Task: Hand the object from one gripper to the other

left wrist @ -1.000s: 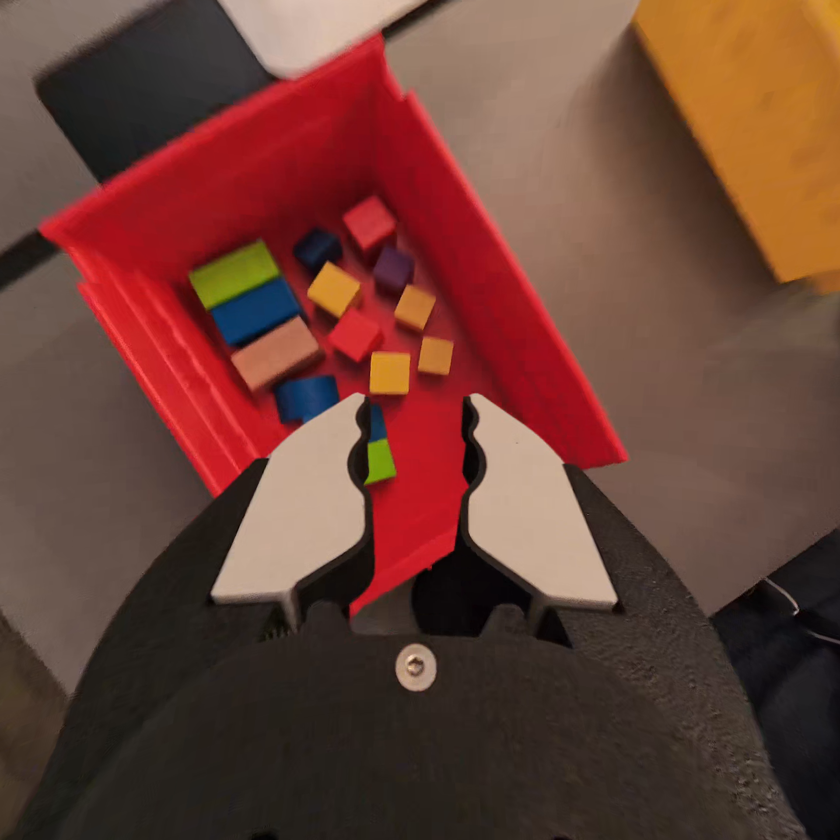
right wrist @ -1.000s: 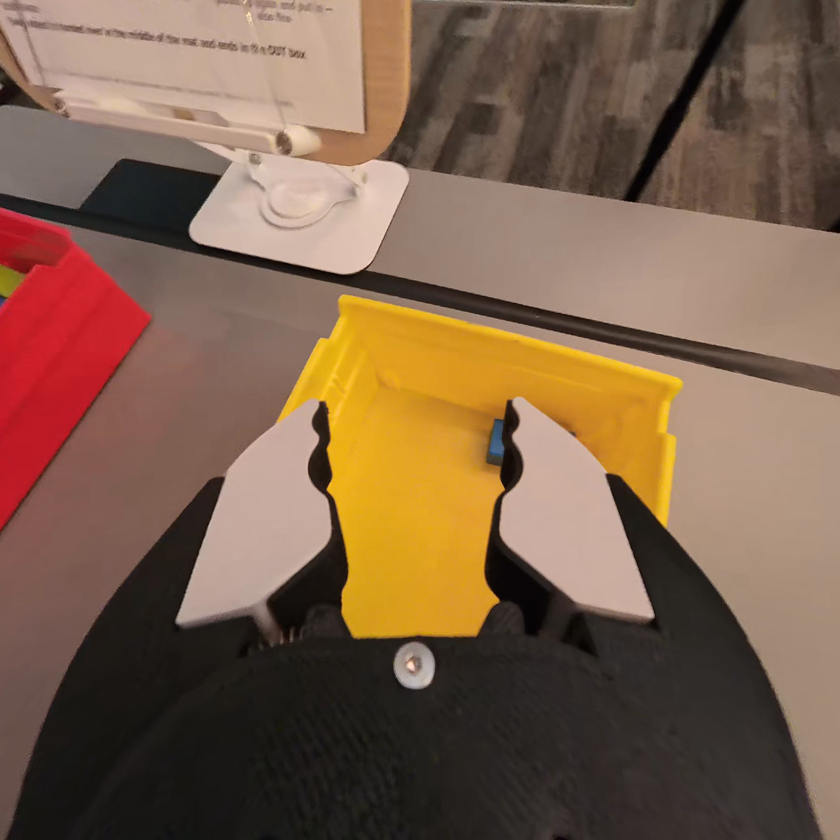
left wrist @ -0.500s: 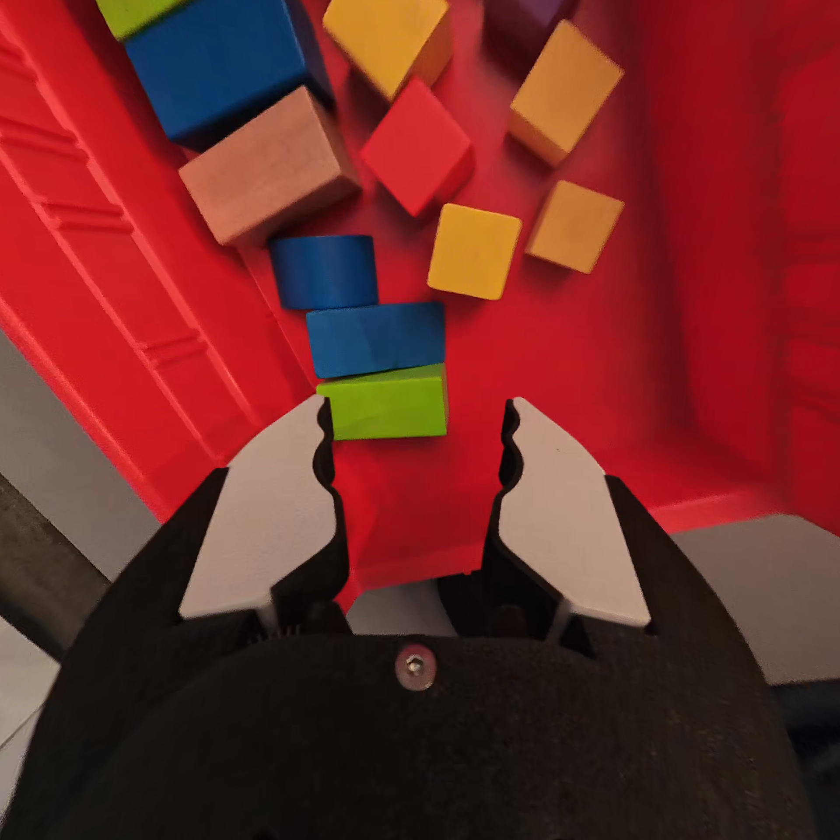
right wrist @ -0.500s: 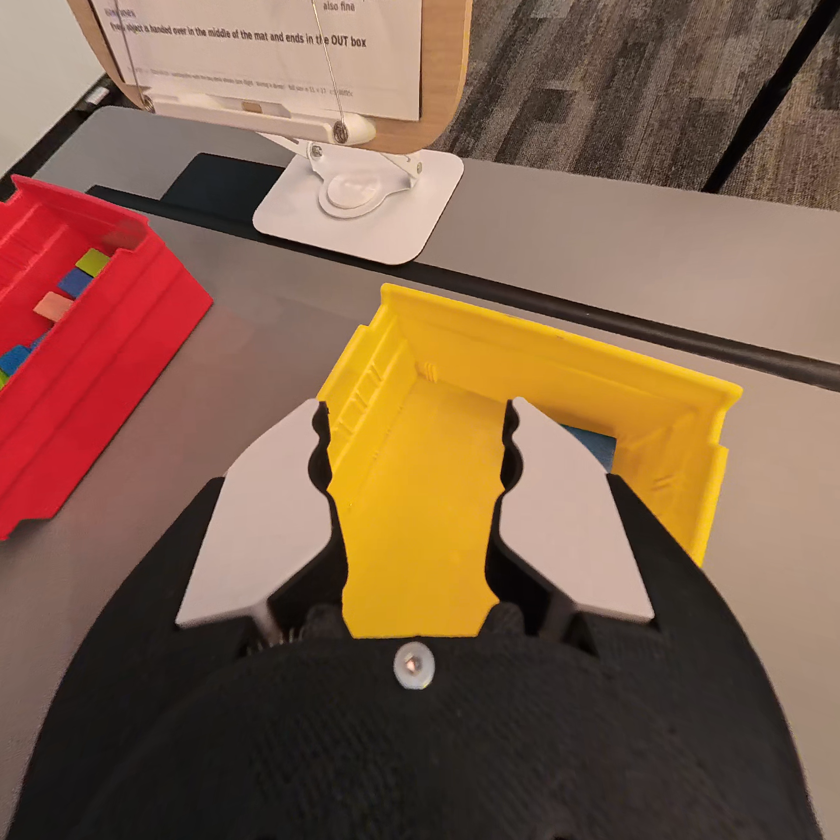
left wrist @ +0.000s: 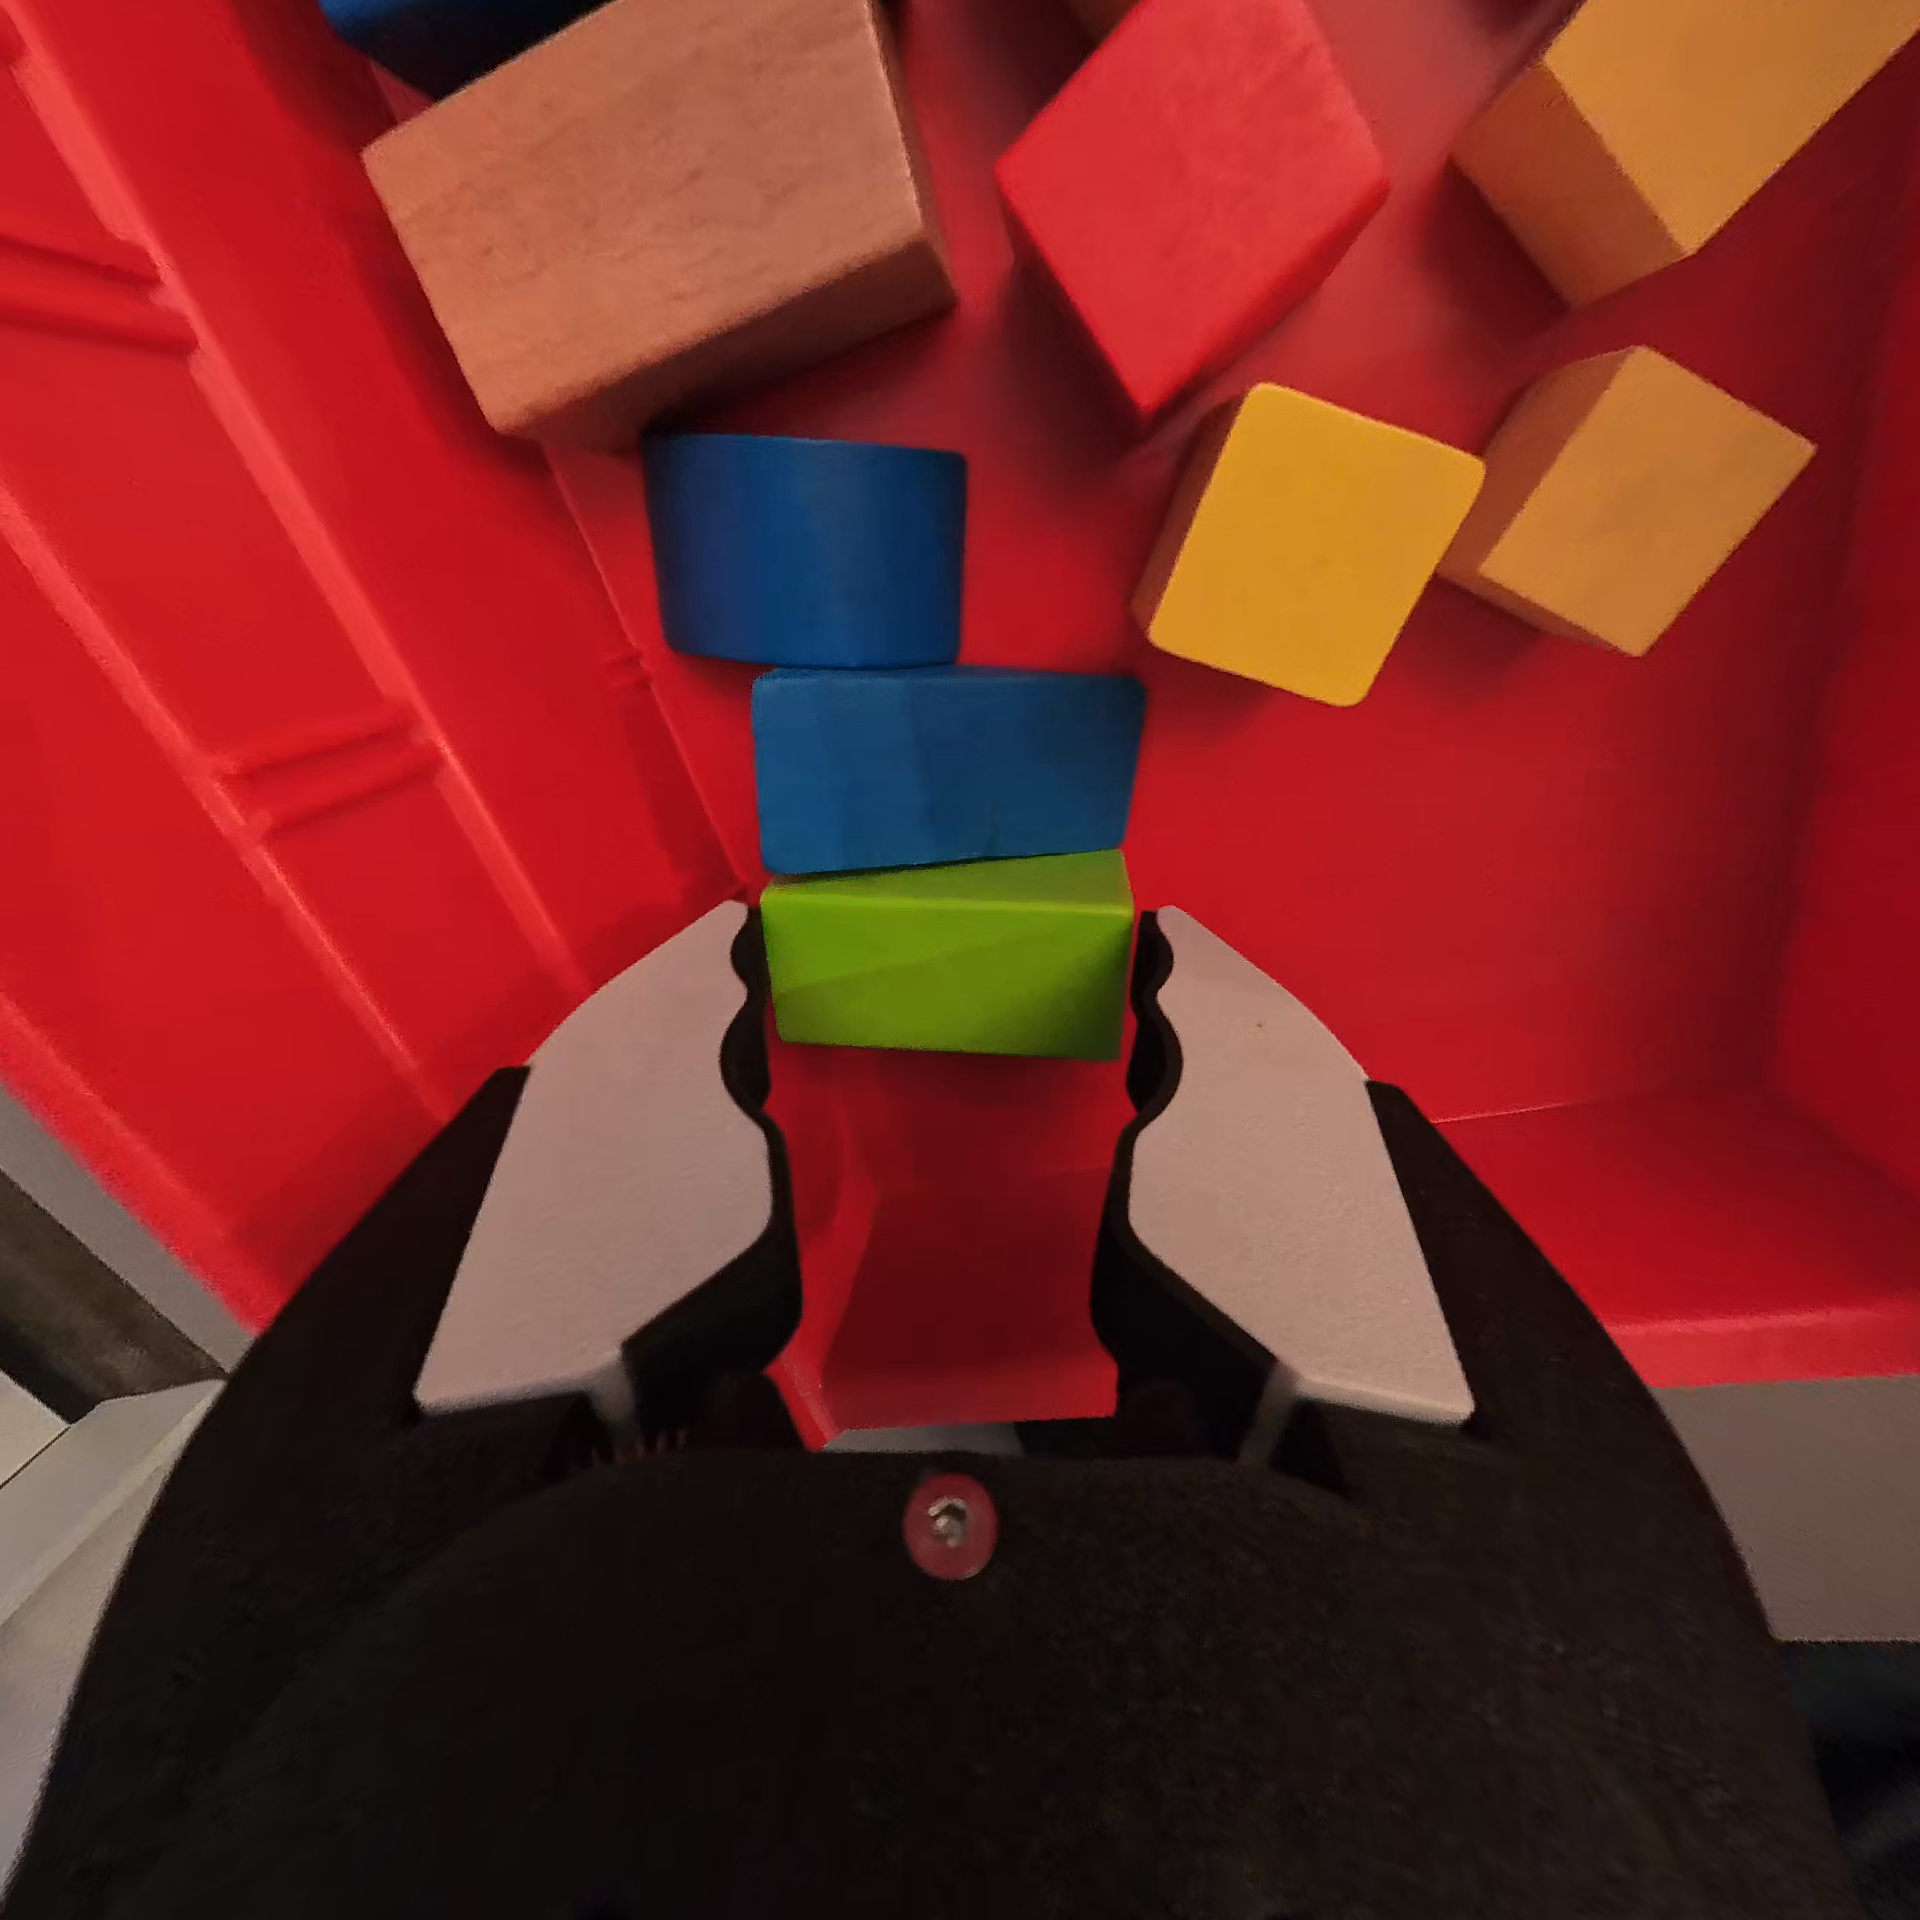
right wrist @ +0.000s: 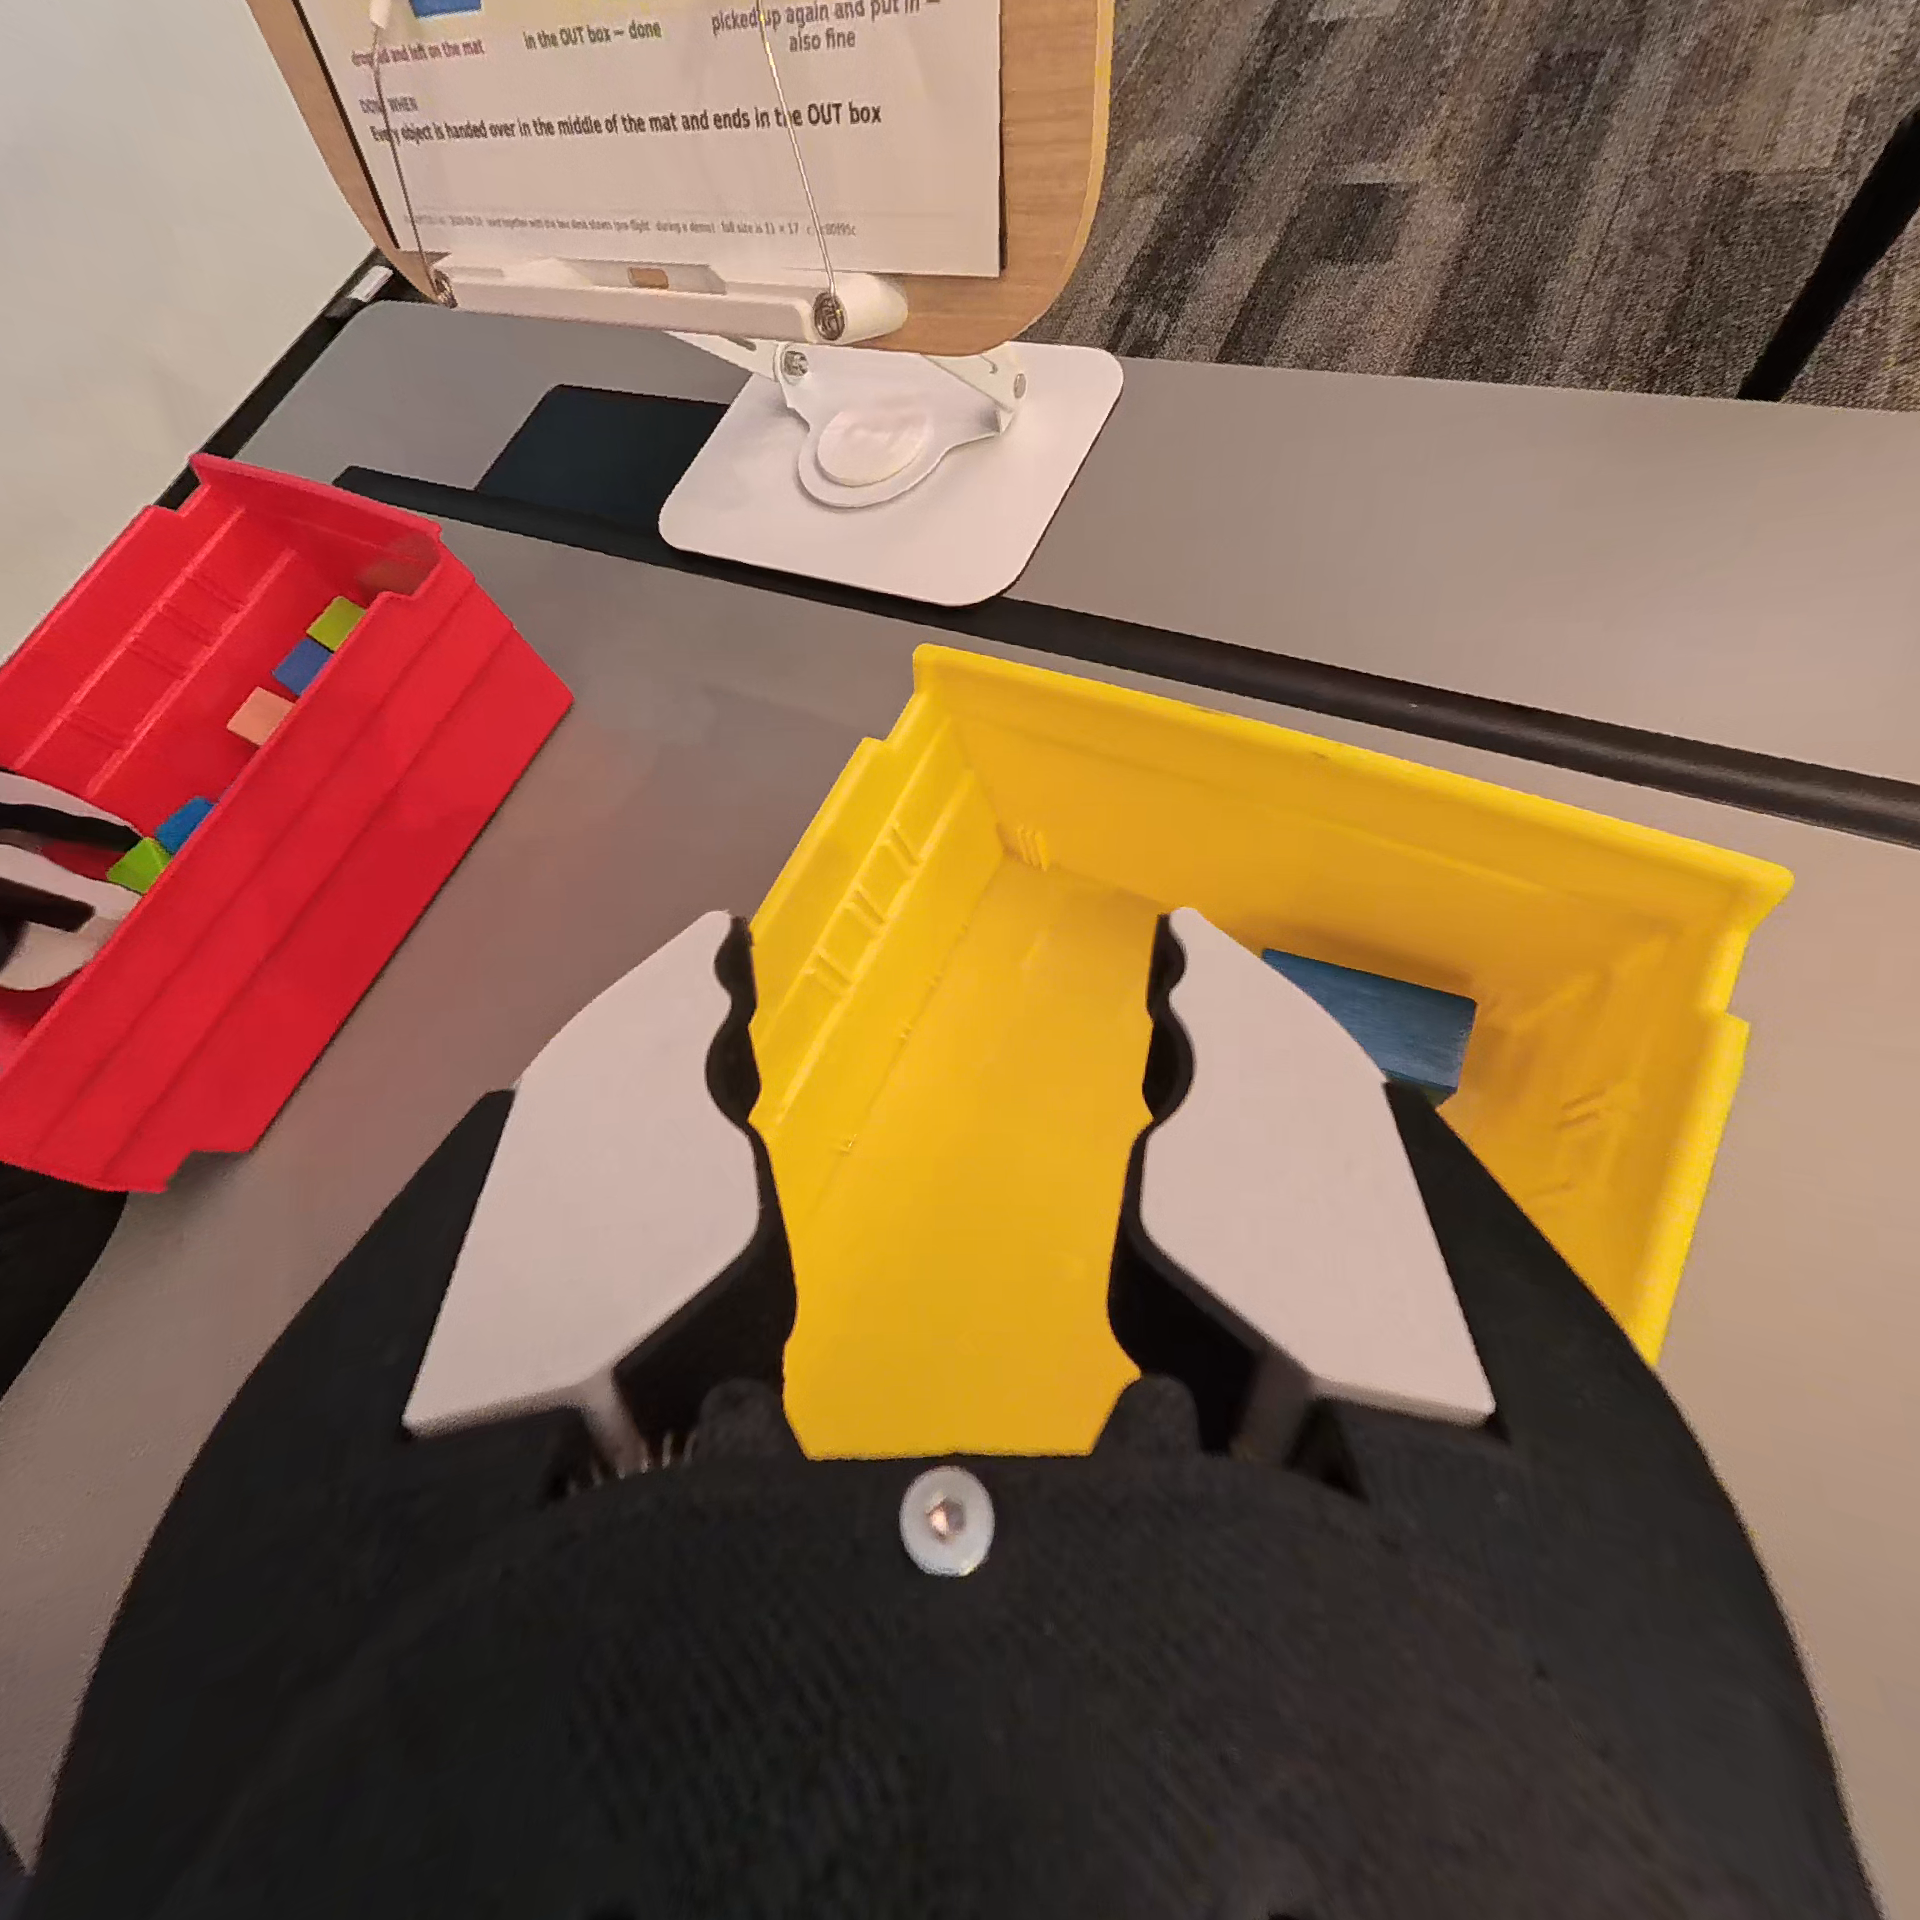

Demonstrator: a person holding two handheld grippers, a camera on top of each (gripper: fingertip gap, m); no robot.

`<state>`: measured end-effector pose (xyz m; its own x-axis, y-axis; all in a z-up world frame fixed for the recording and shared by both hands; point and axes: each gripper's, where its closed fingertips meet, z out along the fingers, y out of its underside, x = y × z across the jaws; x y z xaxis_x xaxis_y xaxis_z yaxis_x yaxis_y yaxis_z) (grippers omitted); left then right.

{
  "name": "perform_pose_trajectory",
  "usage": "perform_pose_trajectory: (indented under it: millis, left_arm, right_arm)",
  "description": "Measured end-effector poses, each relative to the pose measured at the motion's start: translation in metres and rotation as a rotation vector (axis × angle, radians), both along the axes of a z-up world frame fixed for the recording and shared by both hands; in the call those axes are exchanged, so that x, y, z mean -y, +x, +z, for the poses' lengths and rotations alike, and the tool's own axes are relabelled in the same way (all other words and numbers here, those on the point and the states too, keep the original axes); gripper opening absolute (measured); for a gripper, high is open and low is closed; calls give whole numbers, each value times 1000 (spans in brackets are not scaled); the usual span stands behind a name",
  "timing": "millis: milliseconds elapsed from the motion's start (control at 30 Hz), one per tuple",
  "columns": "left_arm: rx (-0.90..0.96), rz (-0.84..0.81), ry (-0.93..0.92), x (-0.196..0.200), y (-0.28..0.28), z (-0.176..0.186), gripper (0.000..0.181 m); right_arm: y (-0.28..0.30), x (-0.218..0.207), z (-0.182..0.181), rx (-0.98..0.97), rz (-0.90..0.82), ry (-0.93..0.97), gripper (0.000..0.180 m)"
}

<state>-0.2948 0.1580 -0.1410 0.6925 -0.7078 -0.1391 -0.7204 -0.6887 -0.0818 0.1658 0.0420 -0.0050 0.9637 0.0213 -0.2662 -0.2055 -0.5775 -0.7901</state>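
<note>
We see a grey desk (right wrist: 1455, 540) carrying everything here, and we take the red bin (left wrist: 1507, 935) as our landmark. To the right of the red bin, well apart from it on the desk, stands a yellow bin (right wrist: 1351, 790) with a blue block (right wrist: 1382, 1013) lying in its far right corner. Beyond the red bin, at the back of the desk, a document stand (right wrist: 883, 488) holds up a printed sheet.

Our right claw (right wrist: 945, 966) hangs over the near end of the yellow bin, its jaws spread wide with nothing between them.

Our left claw (left wrist: 945, 971) reaches down into the red bin near its front wall. Its jaws stand parted on either side of a green block (left wrist: 945, 956), each fingertip just beside one end of it; we cannot tell whether they touch it. The green block lies on the floor of the red bin, close to the left wall.

Just behind the green block, touching it, lies a blue brick (left wrist: 945, 769), and behind that a blue cylinder (left wrist: 805, 551). Farther back rests a tan block (left wrist: 655, 208). Toward the right side of the red bin lie a red cube (left wrist: 1184, 177), a yellow cube (left wrist: 1309, 540) and two orange cubes (left wrist: 1631, 499).
</note>
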Motion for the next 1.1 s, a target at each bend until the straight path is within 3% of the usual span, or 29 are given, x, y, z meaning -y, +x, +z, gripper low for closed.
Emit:
perform_pose_trajectory:
  millis: [833,967,1100]
  left_arm:
    - [-25,-63,-11,6,2,-8,71]
    - [19,-69,83,2,5,16,71]
    - [196,-135,212,6,30,67,71]
  right_arm:
    - [-1,-3,-11,16,13,-37,74]
    - [-2,-4,-3,45,13,-6,74]
    - [-6,-11,13,120,-5,53,72]
